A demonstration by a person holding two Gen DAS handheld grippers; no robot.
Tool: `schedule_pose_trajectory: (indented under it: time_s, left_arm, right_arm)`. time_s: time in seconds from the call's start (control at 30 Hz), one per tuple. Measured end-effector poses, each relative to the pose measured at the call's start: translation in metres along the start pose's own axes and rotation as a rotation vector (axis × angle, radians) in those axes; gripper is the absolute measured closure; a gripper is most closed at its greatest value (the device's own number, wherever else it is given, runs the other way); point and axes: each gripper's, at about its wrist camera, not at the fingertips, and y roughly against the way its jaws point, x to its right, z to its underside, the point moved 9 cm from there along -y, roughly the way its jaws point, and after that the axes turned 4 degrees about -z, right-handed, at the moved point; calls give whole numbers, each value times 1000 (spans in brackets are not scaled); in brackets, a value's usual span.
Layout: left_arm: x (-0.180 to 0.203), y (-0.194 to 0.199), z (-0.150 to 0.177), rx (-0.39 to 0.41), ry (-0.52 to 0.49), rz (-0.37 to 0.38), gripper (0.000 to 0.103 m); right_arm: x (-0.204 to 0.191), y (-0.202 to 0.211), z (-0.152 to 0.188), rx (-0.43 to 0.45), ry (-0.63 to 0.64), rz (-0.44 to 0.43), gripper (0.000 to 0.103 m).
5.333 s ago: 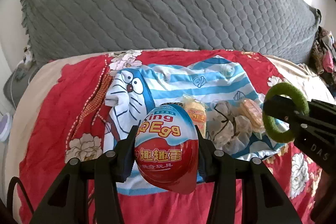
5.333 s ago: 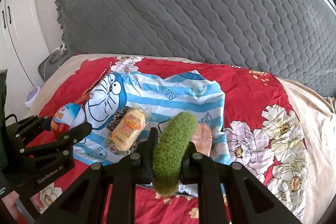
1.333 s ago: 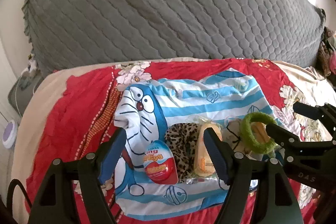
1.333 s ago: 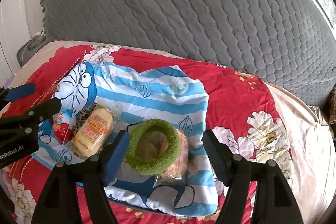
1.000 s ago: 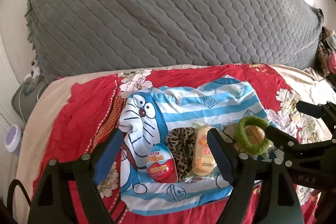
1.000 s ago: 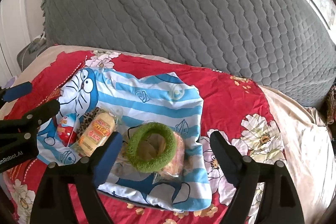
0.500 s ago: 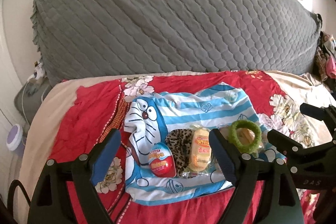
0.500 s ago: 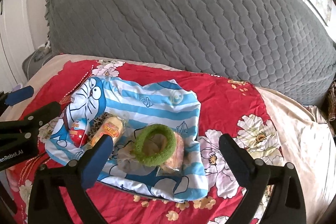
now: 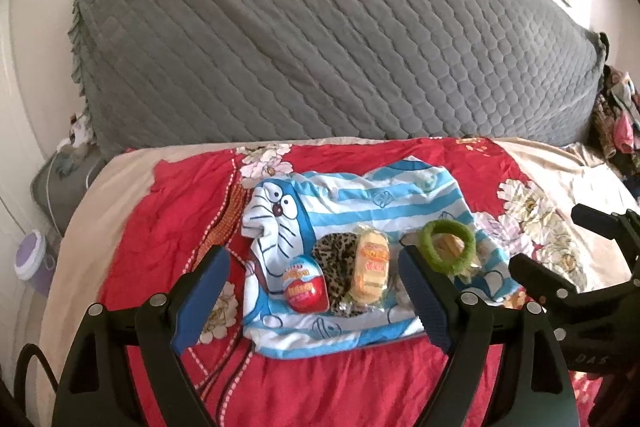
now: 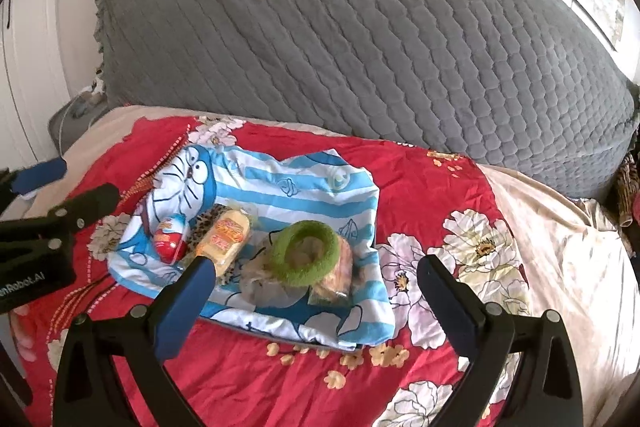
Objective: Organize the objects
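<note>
Judging from how things lie, the gathering is taken to be largely done. A blue-striped cartoon cloth (image 9: 352, 203) is spread on the red floral bedspread (image 9: 168, 227), and the small things are lined up along its near edge. A red toy egg (image 9: 302, 283) is laid at the left end, a leopard-print piece (image 9: 334, 259) is tucked beside it, and a yellow wrapped snack (image 9: 370, 273) is placed touching that. Further right, a green fuzzy ring (image 10: 304, 253) is set on top of a crinkled clear wrapper (image 10: 260, 277) and an orange wrapped cake (image 10: 340, 263). The left gripper (image 9: 314, 301) is held spread wide above the near edge of the cloth with nothing between its blue pads, and the right gripper (image 10: 314, 303) is likewise parted and empty. No loose item is seen on the bedspread outside the cloth. What remains cannot be told for certain; perhaps only tidying of the row is left, or folding of the cloth over the pile.
</note>
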Motion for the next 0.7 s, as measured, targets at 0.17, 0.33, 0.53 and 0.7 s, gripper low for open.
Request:
schedule_pose_trajectory:
  time_s: [0.17,0.33,0.53,0.7]
  left_arm:
    - [-6,19,4,24,17,-20,16]
    - [-6,34,11,16,38,-12,0]
    - [-1,52,17,44,19,-19,0]
    - [3,65,20,58,11,-18,0]
  right_arm:
    - [0,21,1,23,-20,-9,1]
    - [-2,41,5,47,-27,-20,1]
    - [-2,62,10,76,-34,-24,1]
    - [-4,78,8,115,-25,-28,1]
